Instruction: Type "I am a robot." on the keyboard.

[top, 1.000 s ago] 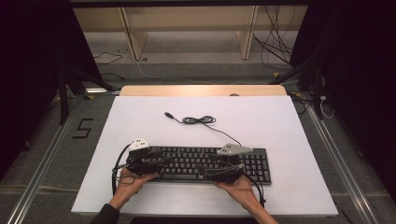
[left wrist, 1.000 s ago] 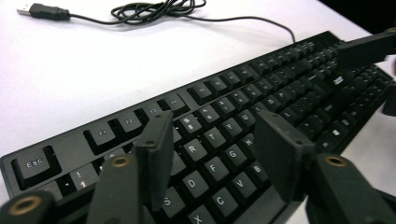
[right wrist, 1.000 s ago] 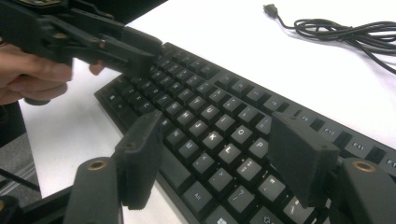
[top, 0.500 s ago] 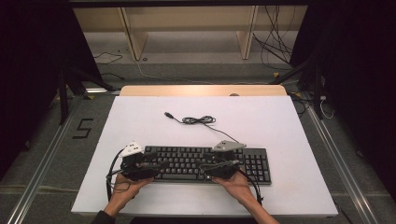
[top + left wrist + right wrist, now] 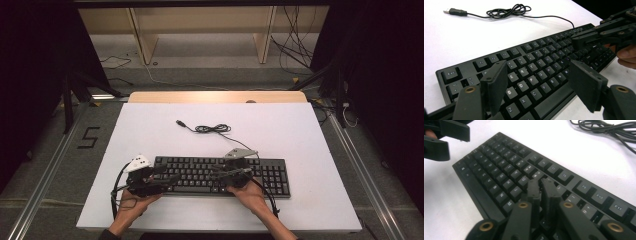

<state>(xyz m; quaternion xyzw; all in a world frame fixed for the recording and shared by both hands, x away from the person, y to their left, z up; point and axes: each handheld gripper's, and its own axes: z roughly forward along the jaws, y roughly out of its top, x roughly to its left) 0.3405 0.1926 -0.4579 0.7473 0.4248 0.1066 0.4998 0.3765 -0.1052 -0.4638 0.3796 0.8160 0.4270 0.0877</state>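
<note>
The high view looks forward and down from above the person's side onto the whole white rectangular surface [image 5: 300, 135]. Each tool view sits low and close, looking along its jaws across the black plastic keyboard [image 5: 536, 67], which all three views share.

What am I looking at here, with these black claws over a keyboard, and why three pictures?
A person sits at a white table holding a hand-operated grasping tool in each hand; there is no robot arm. One picture comes from a camera above, the other two from cameras riding on each tool. A black keyboard lies on the table, its cable coiled behind it, unplugged. The left tool has just been opening and hangs over the letter keys, holding nothing. The right tool has just closed, its tips together above the keys, with nothing between them.
</note>
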